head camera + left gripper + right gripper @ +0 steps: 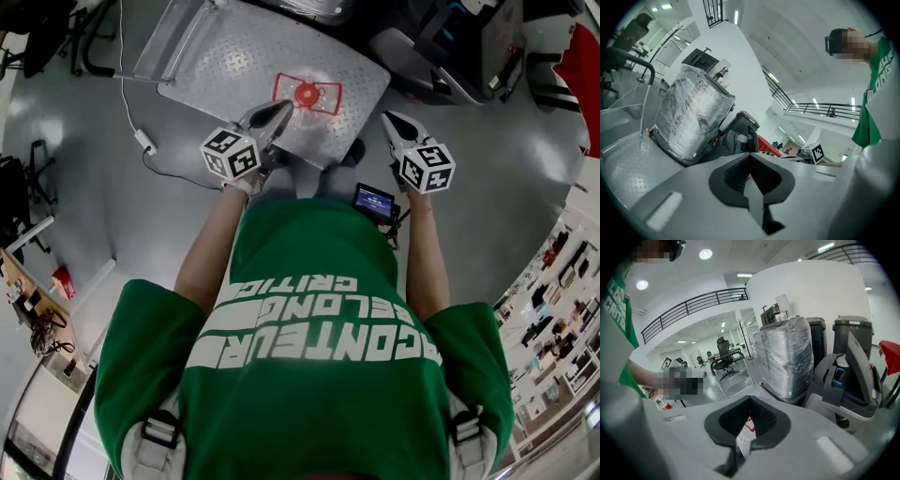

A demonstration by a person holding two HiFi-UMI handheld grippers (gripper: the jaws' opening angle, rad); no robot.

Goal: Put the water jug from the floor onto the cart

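Both pinched closed and empty, left tool [279,112] and right tool [392,124] hover over the water jug [307,93] on the cart [234,56]: heavy, sloshy, slick-walled I'd guess, so take it by its red top handle.

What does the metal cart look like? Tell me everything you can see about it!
The cart is a flat, grey metal platform with a bumpy tread pattern and rounded corners. A tube-frame handle rises at its left end in the head view. It stands level on the smooth grey floor, just ahead of the person. Something with a red cap, likely the water jug seen from above, sits on it near the closer edge. Its wheels are hidden.
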